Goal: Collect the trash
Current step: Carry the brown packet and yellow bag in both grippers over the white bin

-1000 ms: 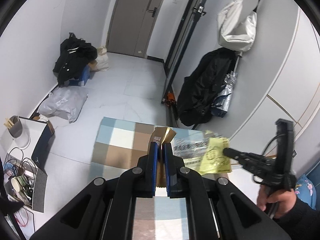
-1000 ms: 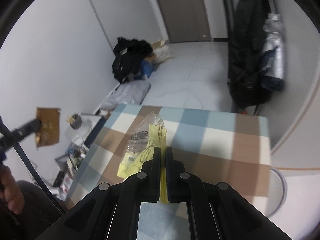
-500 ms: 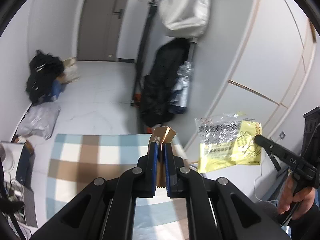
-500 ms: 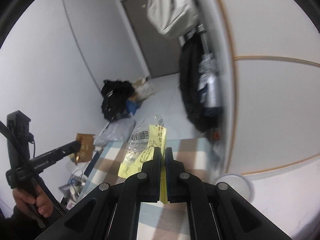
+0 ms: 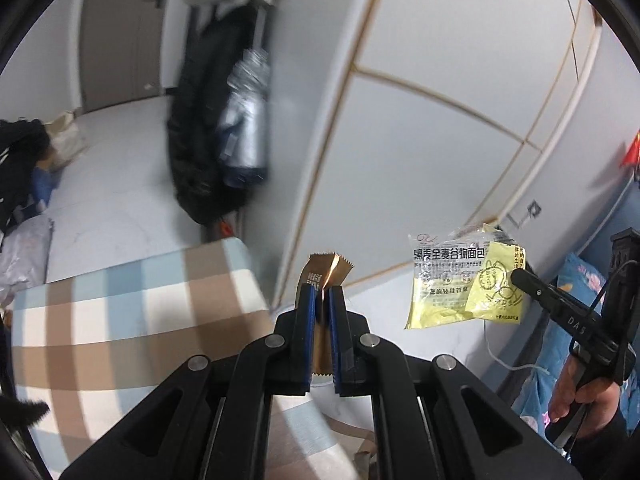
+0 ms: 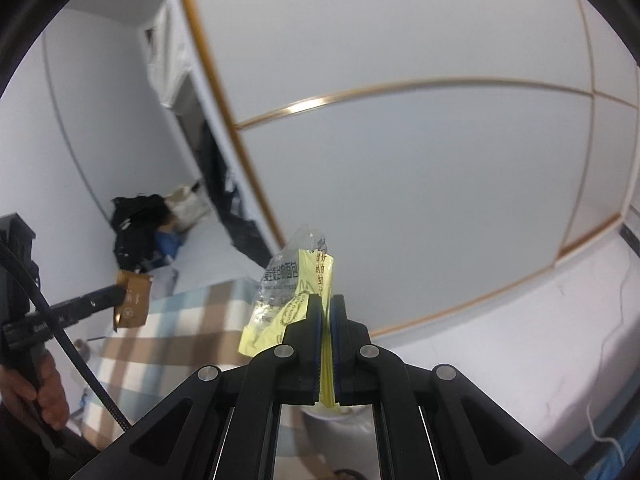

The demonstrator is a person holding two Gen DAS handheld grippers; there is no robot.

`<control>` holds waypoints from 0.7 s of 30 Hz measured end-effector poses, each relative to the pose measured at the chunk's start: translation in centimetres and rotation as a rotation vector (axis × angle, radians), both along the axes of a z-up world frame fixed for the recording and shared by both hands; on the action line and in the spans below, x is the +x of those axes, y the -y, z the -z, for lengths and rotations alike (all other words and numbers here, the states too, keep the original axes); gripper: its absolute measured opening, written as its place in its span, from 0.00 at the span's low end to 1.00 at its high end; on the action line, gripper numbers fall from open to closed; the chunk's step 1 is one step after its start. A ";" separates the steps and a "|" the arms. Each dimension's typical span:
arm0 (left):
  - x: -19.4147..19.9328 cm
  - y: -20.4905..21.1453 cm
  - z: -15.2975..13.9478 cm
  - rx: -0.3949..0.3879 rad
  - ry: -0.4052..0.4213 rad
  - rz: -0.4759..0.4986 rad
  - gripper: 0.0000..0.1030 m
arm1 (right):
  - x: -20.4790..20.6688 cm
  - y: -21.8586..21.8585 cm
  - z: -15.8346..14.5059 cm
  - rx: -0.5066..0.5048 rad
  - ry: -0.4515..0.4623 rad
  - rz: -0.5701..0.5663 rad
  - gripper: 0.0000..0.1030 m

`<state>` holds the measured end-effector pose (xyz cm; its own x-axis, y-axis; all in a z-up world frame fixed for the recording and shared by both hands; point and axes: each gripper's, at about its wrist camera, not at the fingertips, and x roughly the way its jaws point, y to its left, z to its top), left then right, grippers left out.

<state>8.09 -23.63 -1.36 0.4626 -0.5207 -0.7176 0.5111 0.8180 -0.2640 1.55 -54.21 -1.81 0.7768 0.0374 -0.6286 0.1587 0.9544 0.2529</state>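
My left gripper (image 5: 322,292) is shut on a small brown foil wrapper (image 5: 325,272), held in the air past the right edge of the checked table (image 5: 132,320). It also shows in the right wrist view (image 6: 134,300). My right gripper (image 6: 326,300) is shut on a yellow and clear plastic bread wrapper (image 6: 296,284), held up before the white panelled wall (image 6: 400,160). In the left wrist view that wrapper (image 5: 460,284) hangs to the right of my left gripper. A white round bin rim (image 6: 328,414) shows just below the right jaws.
Black coats (image 5: 200,120) and a silver bag (image 5: 246,132) hang by the wall at the table's far end. Dark clothes and boxes (image 6: 140,228) lie on the white floor. A white cable (image 6: 608,360) runs over a white surface at right.
Both grippers have swung to the right, away from the table and toward the white wall, each still holding its wrapper. The table has slid to the left of both views.
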 end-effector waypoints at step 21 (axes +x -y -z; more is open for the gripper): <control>5.3 13.1 12.9 0.265 -0.322 0.180 0.03 | 6.8 3.9 17.7 0.160 -0.298 0.085 0.03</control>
<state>13.40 -36.73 -14.24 0.1134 -0.3514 -0.9293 0.5774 0.7845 -0.2262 8.40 -58.11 -19.54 0.5647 0.0973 -0.8195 0.3250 0.8865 0.3293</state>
